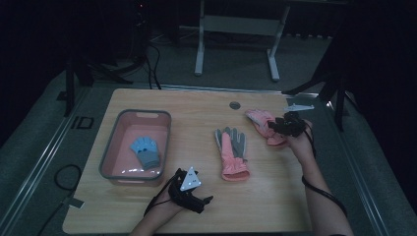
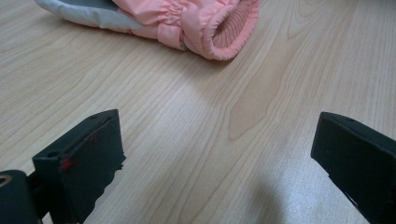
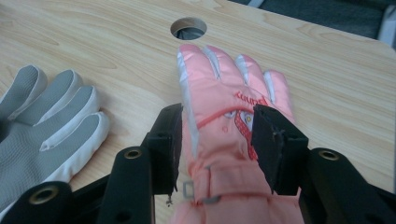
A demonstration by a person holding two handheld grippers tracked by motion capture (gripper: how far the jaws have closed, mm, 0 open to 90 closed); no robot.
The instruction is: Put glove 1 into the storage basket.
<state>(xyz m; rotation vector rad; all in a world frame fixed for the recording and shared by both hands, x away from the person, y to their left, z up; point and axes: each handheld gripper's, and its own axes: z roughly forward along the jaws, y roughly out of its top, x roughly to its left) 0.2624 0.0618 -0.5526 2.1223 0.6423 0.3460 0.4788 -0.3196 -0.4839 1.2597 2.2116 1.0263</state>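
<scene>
Three gloves are counted in the high view. Two of them are pink ski gloves: one pink glove is laid palm up at the table's middle, its grey palm shown, and a second pink glove is found at about two o'clock from it. One small blue glove is seen at nine o'clock from the middle glove, inside the bin. One pink bin with a grey rim is counted. One round cable hole is counted in the tabletop at twelve o'clock. Two hand-held grippers are counted, the left gripper and the right gripper.
</scene>
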